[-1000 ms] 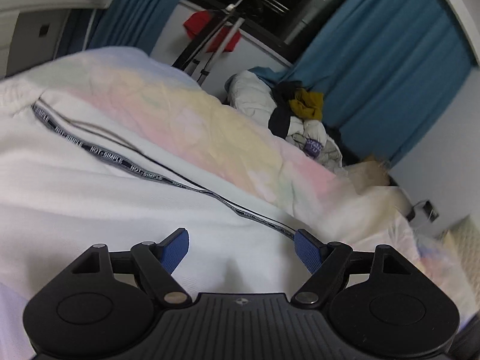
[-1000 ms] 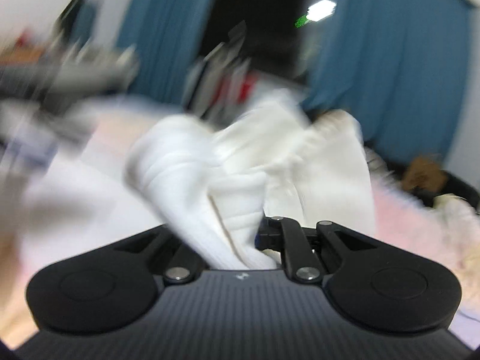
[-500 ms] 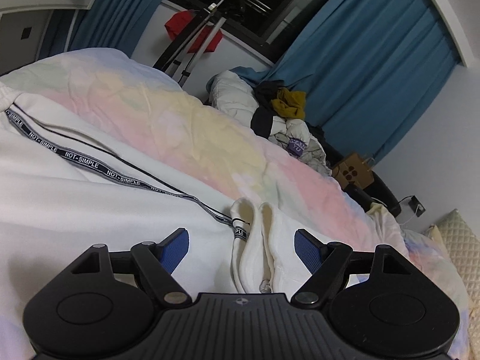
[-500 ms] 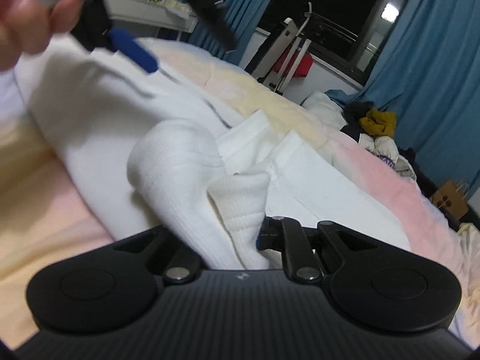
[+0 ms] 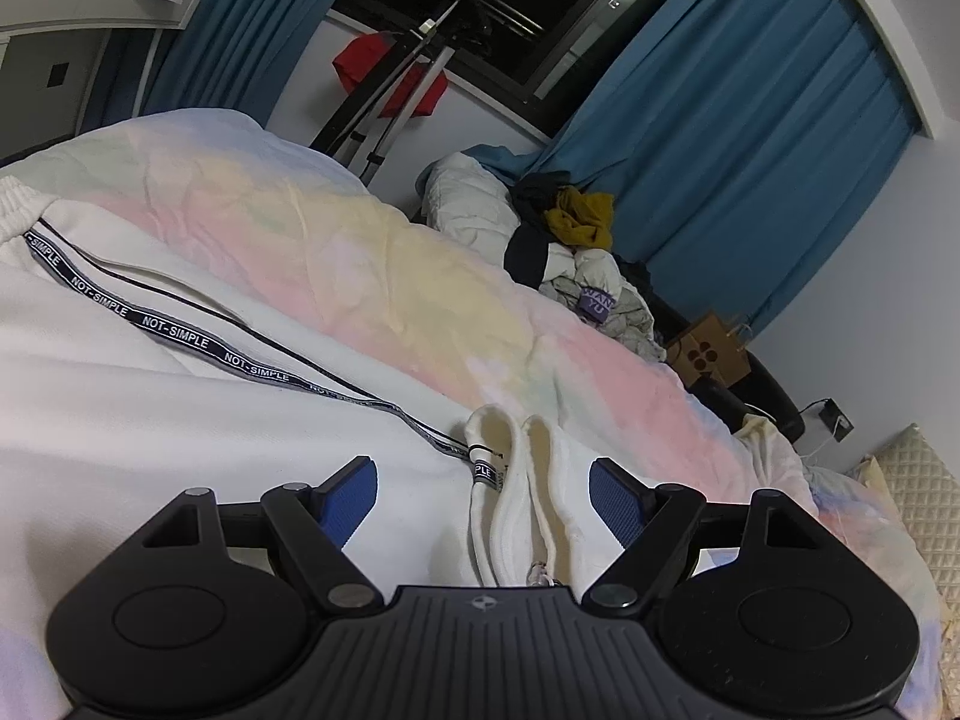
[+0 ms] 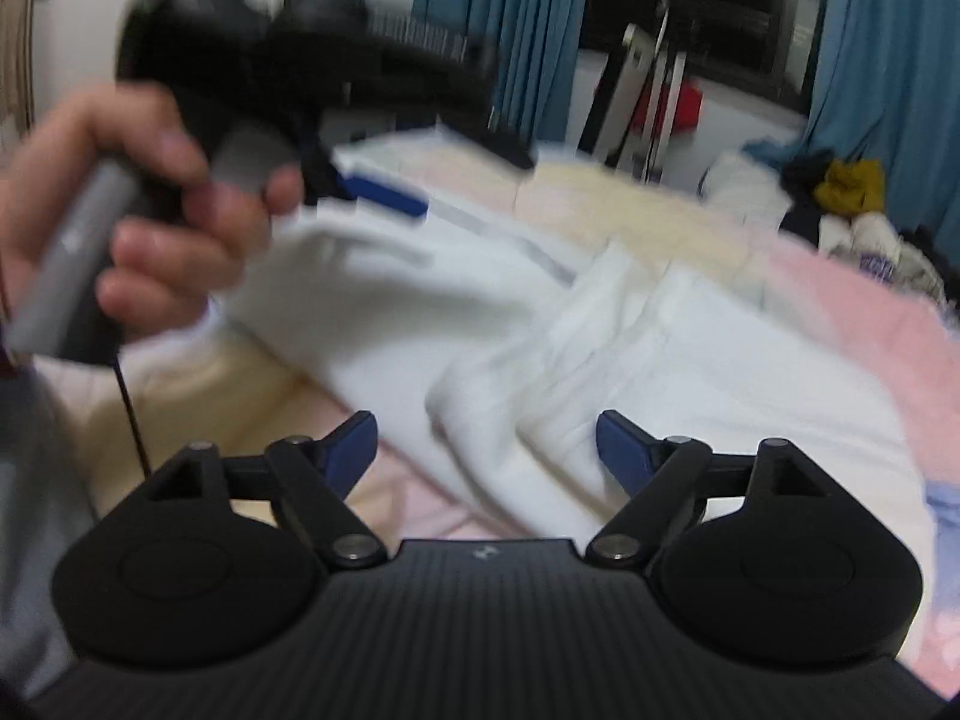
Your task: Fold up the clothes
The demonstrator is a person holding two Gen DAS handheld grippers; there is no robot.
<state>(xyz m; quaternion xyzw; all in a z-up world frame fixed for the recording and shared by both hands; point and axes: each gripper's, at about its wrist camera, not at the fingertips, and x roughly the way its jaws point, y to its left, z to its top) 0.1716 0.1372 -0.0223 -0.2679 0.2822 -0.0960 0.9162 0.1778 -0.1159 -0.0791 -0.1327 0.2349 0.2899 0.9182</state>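
White trousers (image 5: 150, 420) with a dark "NOT-SIMPLE" side stripe (image 5: 180, 330) lie on a pastel bedcover (image 5: 390, 276). Their ribbed cuffs (image 5: 522, 498) rest folded over onto the upper part. My left gripper (image 5: 483, 480) hovers open just above them, the cuffs lying loose between its blue pads (image 5: 351, 498). In the blurred right wrist view my right gripper (image 6: 486, 426) has its jaws opening. The bunched cuff end (image 6: 492, 384) lies between the pads, which do not press on it. A hand (image 6: 150, 210) holds the left gripper at the upper left.
At the bed's far end sits a pile of clothes (image 5: 576, 252) against blue curtains (image 5: 750, 150). A drying rack (image 5: 390, 96) stands under the dark window. A cardboard box (image 5: 714, 354) and a quilted pillow (image 5: 918, 480) are to the right, a white shelf (image 5: 90, 6) to the left.
My right gripper carried the cuffs over onto the trousers, then let go and its jaws sprang apart. The cuffs now lie between my left fingers. The left gripper stayed put and open.
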